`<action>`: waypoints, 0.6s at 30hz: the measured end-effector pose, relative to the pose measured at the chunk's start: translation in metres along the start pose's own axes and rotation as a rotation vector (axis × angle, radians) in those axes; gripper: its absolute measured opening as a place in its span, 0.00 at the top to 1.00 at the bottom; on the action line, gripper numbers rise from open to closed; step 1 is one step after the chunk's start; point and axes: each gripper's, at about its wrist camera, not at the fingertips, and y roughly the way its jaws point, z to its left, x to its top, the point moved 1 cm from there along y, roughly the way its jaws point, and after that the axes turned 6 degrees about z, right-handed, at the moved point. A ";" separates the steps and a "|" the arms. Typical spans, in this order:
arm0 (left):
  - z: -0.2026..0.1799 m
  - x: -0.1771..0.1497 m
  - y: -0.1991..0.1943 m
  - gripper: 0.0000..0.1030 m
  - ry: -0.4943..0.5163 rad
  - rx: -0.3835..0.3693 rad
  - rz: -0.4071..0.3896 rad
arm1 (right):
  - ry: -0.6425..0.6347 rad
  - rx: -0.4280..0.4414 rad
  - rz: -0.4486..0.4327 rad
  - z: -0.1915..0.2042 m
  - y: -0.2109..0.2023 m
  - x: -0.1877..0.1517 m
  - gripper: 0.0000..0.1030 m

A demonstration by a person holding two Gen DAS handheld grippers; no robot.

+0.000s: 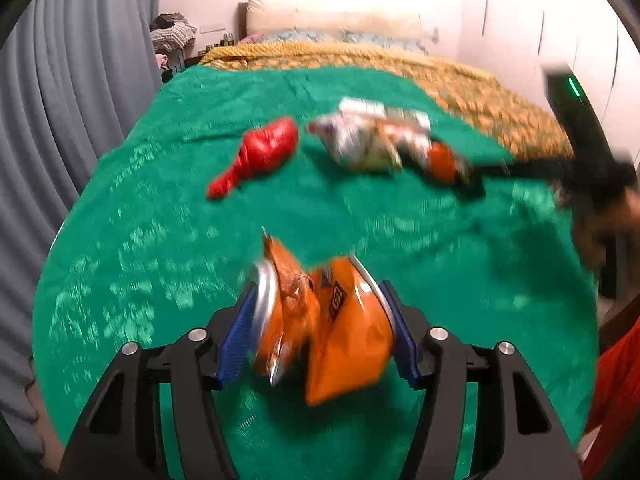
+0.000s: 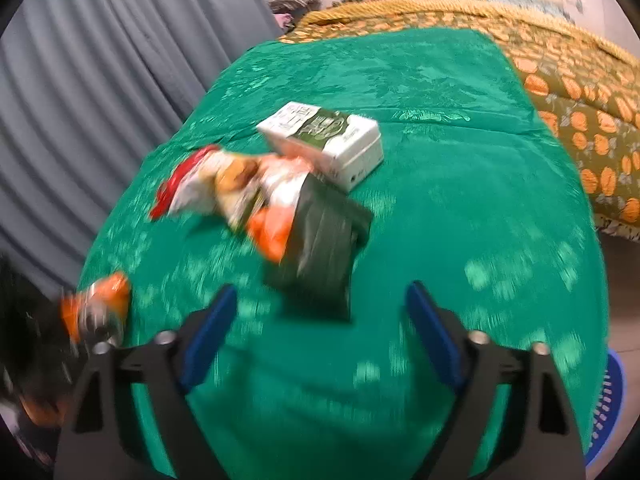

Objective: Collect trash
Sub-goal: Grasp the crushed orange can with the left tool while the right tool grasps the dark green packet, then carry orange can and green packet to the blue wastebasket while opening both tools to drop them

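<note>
Nearest the left wrist camera, a crumpled orange snack bag point(image 1: 324, 324) was seen clamped between the blue pads of the left gripper point(image 1: 318, 332), its foil lining showing at both sides. The bag was judged to be very light, thin and crackly, easily crushed and rather slippery on its foil face; a hold across the bunched middle, as shown, was judged safer than one at a loose corner.

In the right wrist view, the right gripper point(image 2: 320, 328) was seen with its jaws apart and nothing between them, above the green bedspread point(image 2: 460, 200). Just beyond the jaws lay a dark green pouch point(image 2: 320, 248), soft and flat, touching a white and orange wrapper point(image 2: 240, 184). A white carton point(image 2: 332, 140) lay behind them, judged stiffer and best taken across its narrow sides. A red wrapper point(image 1: 256, 156) lay apart to the left in the left view. A blue basket point(image 2: 608, 404) was seen at the bed's right edge, a likely place for the trash. Much of both views was blurred, so finer detail could not be told.
</note>
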 end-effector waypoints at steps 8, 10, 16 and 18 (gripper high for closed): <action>0.012 -0.005 -0.007 0.35 -0.087 -0.048 0.042 | 0.040 0.049 0.013 0.008 0.009 0.017 0.65; 0.017 -0.011 -0.005 0.33 -0.109 -0.067 0.073 | -0.033 0.017 0.018 0.020 -0.002 0.007 0.65; 0.019 -0.020 -0.008 0.16 -0.123 -0.088 0.068 | -0.297 -0.066 0.114 0.064 -0.029 -0.045 0.65; 0.014 -0.020 -0.007 0.15 -0.109 -0.081 0.072 | -0.328 -0.077 0.152 0.068 -0.028 -0.065 0.65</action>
